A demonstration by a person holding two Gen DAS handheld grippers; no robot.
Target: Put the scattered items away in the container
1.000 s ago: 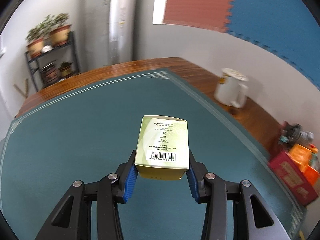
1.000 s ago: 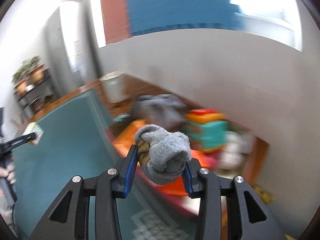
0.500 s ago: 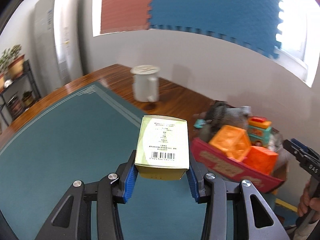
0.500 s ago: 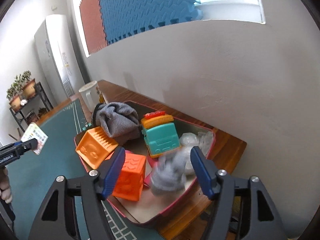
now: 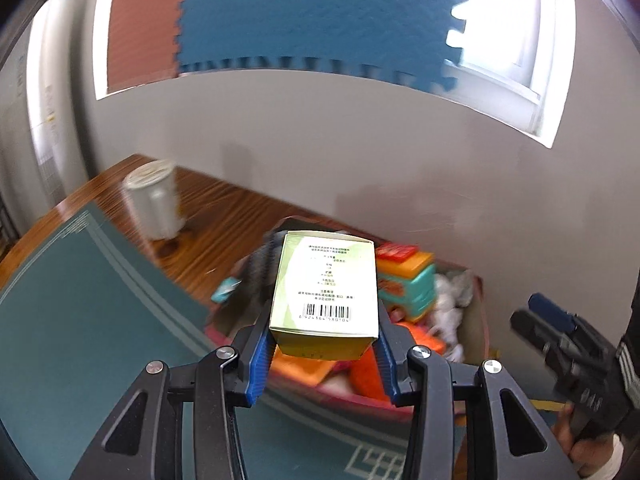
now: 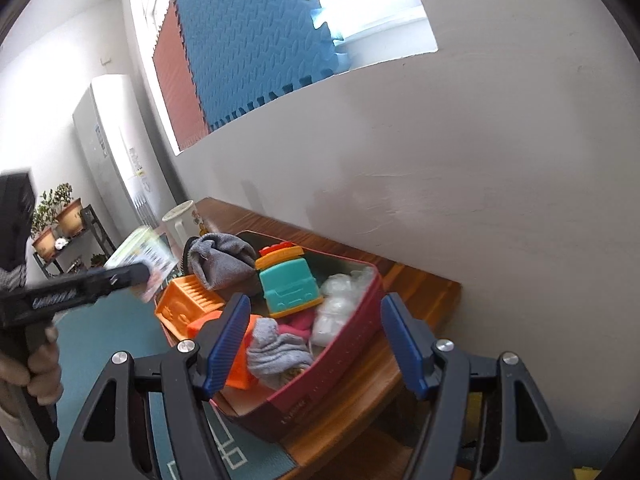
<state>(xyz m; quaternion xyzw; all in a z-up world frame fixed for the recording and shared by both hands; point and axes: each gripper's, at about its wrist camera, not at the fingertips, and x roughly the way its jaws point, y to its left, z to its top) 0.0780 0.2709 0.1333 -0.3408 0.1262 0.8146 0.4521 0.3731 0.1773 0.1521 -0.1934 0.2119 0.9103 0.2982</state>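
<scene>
Green-and-white cardboard fills the middle of your left wrist view: the small box [image 5: 325, 294], barcode side up, is clamped between the blue pads [image 5: 258, 358] of your left hand-held gripper [image 5: 322, 354], held in the air above the near edge of the red container [image 6: 352, 322]. From the right wrist view the same box shows blurred beside the container's left end, out at the tip of the left tool. Your right hand-held gripper [image 6: 316, 340] has its jaws spread wide apart with nothing between them, poised over the container's near right side. Inside the container you can see a rolled grey sock [image 6: 276, 350] lying near the front wall, an orange block [image 6: 188, 306] at the left, a teal and orange toy truck [image 6: 286, 286] in the middle, a grey cloth [image 6: 222, 256] at the back left, a bit of pink fabric [image 6: 298, 322] just beside the sock, and crumpled clear plastic [image 6: 340, 302] against the right wall. The container sits at the corner of the wooden counter [image 6: 420, 292], partly on the teal mat [image 5: 88, 304] that covers most of it. A white mug [image 6: 182, 224] stands on the bare wood behind the container, near the wall, and potted plants [image 6: 56, 216] sit on a dark rack in the far left background.
</scene>
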